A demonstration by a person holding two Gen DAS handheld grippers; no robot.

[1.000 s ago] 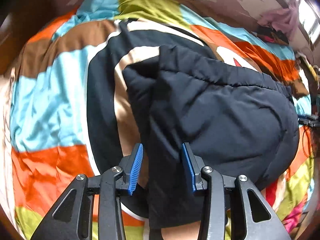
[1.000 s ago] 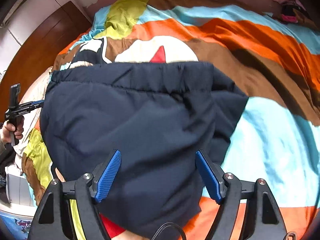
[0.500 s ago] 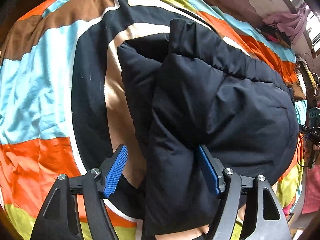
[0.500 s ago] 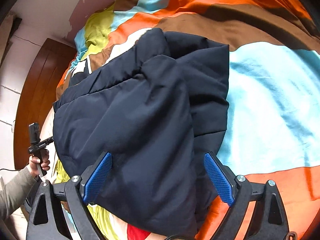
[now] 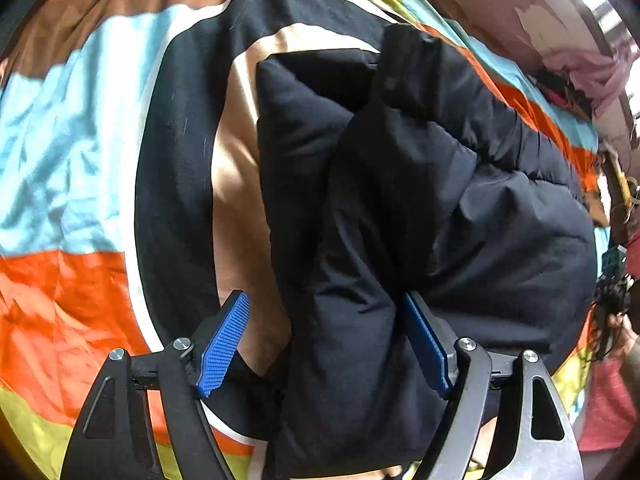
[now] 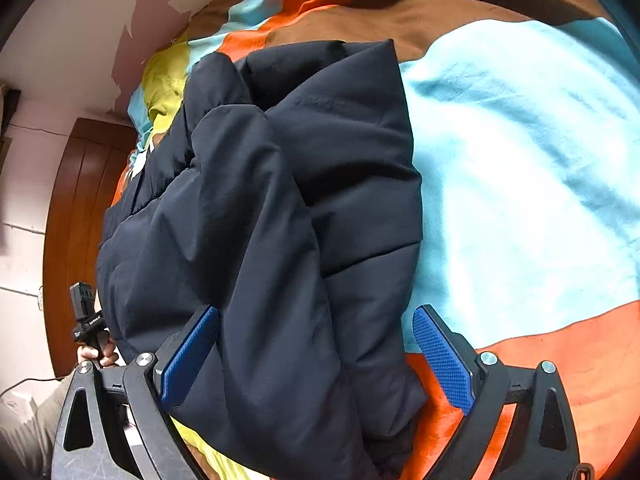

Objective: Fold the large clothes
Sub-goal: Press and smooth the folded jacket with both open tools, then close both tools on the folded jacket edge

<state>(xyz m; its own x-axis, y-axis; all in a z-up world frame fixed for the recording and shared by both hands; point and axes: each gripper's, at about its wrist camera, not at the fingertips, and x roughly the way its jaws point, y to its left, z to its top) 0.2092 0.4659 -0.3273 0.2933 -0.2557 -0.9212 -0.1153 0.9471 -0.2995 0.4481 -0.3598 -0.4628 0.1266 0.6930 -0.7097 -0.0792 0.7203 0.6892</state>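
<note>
A dark navy padded jacket (image 5: 440,200) lies folded in a thick bundle on a colourful striped bedspread (image 5: 80,160). My left gripper (image 5: 324,344) straddles the near left fold; its jaws are opening, the left pad (image 5: 224,344) stands clear of the cloth and the right pad only brushes it. In the right wrist view the jacket (image 6: 260,220) fills the middle. My right gripper (image 6: 316,360) spans its near edge with jaws opening wide, and its right pad (image 6: 440,360) is over the bare bedspread (image 6: 540,180).
A brown wooden panel (image 6: 76,220) and a wall with peeling paint (image 6: 80,40) stand beyond the bed's far left. A person's hand (image 6: 96,354) holds the other gripper's handle there. Pink cloth (image 5: 592,76) lies at the bed's far right corner.
Both grippers' jaws have spread and let go of the jacket folds. Both hands have sunk closer to the jacket, and the right view has rolled.
</note>
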